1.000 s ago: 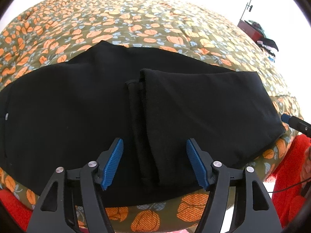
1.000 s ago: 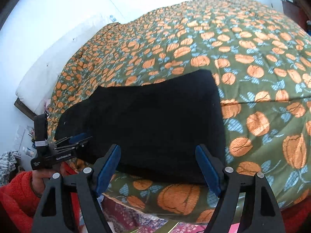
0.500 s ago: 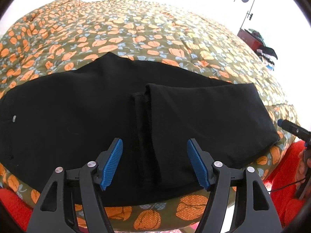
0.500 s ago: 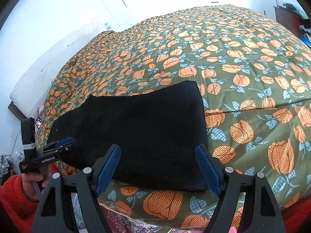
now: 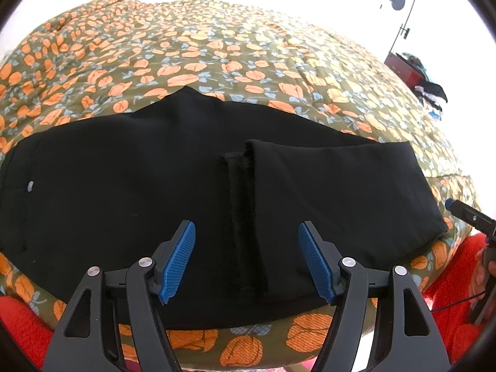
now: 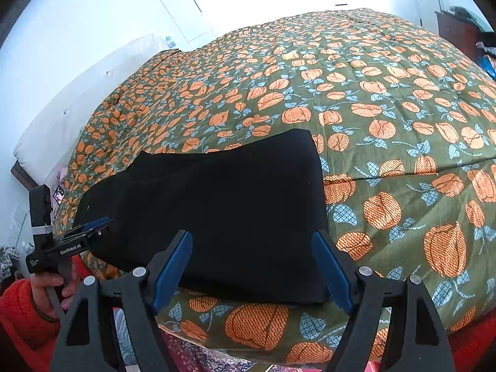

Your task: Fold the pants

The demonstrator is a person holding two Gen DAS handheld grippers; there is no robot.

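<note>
The black pants [image 5: 155,192] are laid on the bed [image 5: 217,55], folds lost in the dark; both the left gripper [image 5: 246,260] and right gripper [image 6: 252,266] are held with jaws apart, empty.

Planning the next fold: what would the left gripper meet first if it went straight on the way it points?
Probably the black pants, at the folded-over leg's edge between the open left gripper; depth is unclear.

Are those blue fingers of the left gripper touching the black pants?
Apart. The right wrist view shows the left gripper from the side, its fingers short of the pants edge, nothing between them.
</note>
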